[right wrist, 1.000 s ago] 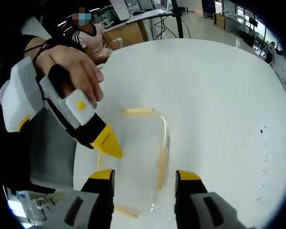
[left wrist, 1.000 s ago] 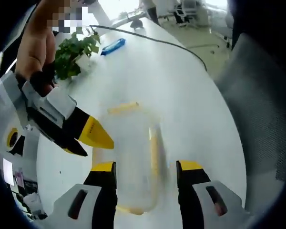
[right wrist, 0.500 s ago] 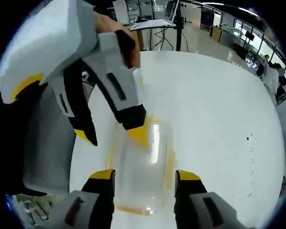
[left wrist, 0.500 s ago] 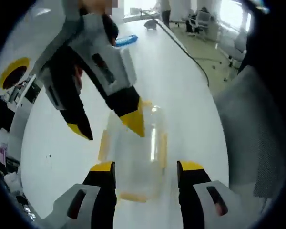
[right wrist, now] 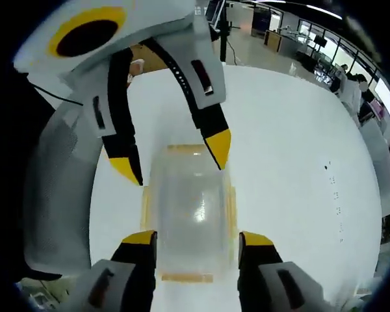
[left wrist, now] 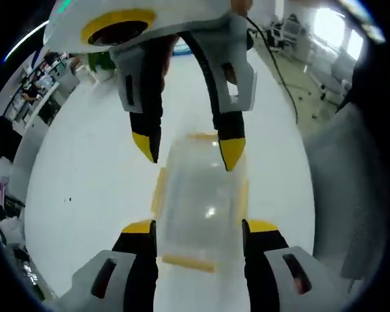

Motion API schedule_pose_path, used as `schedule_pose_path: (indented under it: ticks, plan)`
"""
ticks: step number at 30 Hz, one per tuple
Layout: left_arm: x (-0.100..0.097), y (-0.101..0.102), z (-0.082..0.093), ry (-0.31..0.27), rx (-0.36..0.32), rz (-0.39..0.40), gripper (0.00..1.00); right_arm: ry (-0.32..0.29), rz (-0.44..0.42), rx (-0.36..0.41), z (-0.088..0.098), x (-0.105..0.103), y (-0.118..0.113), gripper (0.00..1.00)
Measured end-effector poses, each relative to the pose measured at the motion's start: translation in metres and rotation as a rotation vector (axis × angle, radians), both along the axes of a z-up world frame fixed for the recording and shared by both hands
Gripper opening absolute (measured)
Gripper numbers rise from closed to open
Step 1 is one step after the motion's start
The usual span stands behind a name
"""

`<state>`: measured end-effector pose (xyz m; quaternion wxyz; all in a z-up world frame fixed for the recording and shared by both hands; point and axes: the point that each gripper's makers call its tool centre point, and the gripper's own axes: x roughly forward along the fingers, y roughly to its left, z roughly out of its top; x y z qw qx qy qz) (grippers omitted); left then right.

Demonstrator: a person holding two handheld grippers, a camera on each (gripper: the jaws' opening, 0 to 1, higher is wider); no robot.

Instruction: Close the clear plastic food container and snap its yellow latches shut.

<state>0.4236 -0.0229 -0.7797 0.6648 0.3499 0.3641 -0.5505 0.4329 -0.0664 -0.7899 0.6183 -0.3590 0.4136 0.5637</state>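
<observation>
Facing each other across clear container [left wrist: 205,208] at frame centre on white worktop [left wrist: 91,188]. Left gripper [left wrist: 198,231] jaws spread, straddling near end, gripping nothing. Right gripper [right wrist: 194,242] likewise, jaws parted. Yellow latches [right wrist: 187,277] on container edges.

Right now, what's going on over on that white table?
A person is working two handheld grippers over a clear plastic food container with yellow latches on the white table. The lid appears to be on. The left gripper and right gripper face each other from opposite ends, each open with its fingers either side of the container. Neither is gripping it, and whether the latches are snapped shut is unclear.
</observation>
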Motion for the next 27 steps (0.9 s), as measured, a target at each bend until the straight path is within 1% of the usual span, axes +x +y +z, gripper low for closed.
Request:
schedule_pose_path:
  ticks: [1, 3, 4, 5, 6, 7, 8, 9, 10, 11, 12, 13, 14, 15, 16, 18, 20, 23, 27]
  plan:
    - [0.003, -0.001, 0.001, -0.005, -0.010, 0.024, 0.49, -0.012, -0.025, -0.012, -0.001, 0.002, -0.003, 0.51]
    - [0.010, -0.002, 0.004, -0.019, -0.043, 0.092, 0.48, -0.045, -0.049, -0.030, -0.002, 0.005, -0.007, 0.51]
    - [0.014, -0.001, 0.004, -0.027, -0.056, 0.144, 0.48, -0.055, -0.102, -0.041, -0.003, 0.007, -0.010, 0.51]
    - [0.015, -0.001, 0.003, -0.027, -0.058, 0.168, 0.50, -0.061, -0.129, -0.041, -0.003, 0.007, -0.012, 0.51]
    - [0.013, -0.001, 0.003, -0.023, -0.058, 0.174, 0.51, -0.071, -0.187, -0.032, -0.003, 0.009, -0.013, 0.51]
    - [0.014, -0.001, 0.003, -0.026, -0.055, 0.198, 0.51, -0.076, -0.227, -0.028, -0.002, 0.010, -0.014, 0.51]
    - [0.015, 0.001, 0.002, -0.036, -0.044, 0.225, 0.50, -0.088, -0.259, -0.027, -0.001, 0.012, -0.015, 0.50]
    - [0.017, -0.001, 0.004, -0.061, -0.050, 0.229, 0.49, -0.099, -0.316, -0.020, 0.001, 0.013, -0.017, 0.50]
    - [0.018, -0.003, 0.004, -0.069, -0.062, 0.246, 0.48, -0.113, -0.356, -0.005, 0.003, 0.015, -0.017, 0.50]
    - [0.019, -0.004, 0.003, -0.060, -0.079, 0.282, 0.48, -0.112, -0.416, 0.029, 0.005, 0.015, -0.014, 0.51]
    - [0.020, -0.003, 0.003, -0.063, -0.080, 0.316, 0.49, -0.103, -0.447, 0.035, 0.005, 0.013, -0.014, 0.51]
    - [0.026, 0.004, 0.001, -0.094, -0.056, 0.369, 0.50, -0.107, -0.499, 0.026, 0.003, 0.013, -0.017, 0.51]
    - [0.026, 0.007, -0.001, -0.096, -0.036, 0.385, 0.49, -0.120, -0.522, 0.013, 0.003, 0.013, -0.020, 0.51]
    - [0.024, 0.009, -0.004, -0.086, -0.022, 0.412, 0.50, -0.145, -0.550, 0.005, 0.002, 0.014, -0.023, 0.51]
    - [0.023, 0.010, -0.006, -0.085, -0.017, 0.432, 0.51, -0.157, -0.567, 0.013, 0.002, 0.015, -0.023, 0.50]
    - [0.020, 0.008, -0.010, -0.067, -0.019, 0.441, 0.51, -0.142, -0.630, 0.037, 0.000, 0.013, -0.021, 0.50]
    - [0.019, 0.008, -0.011, -0.067, -0.015, 0.463, 0.51, -0.132, -0.623, 0.043, -0.002, 0.012, -0.018, 0.50]
    - [0.018, 0.008, -0.011, -0.062, -0.021, 0.478, 0.52, -0.148, -0.609, 0.040, -0.003, 0.009, -0.016, 0.50]
    - [0.021, 0.011, -0.009, -0.063, -0.052, 0.532, 0.52, -0.157, -0.615, 0.051, -0.003, 0.008, -0.019, 0.50]
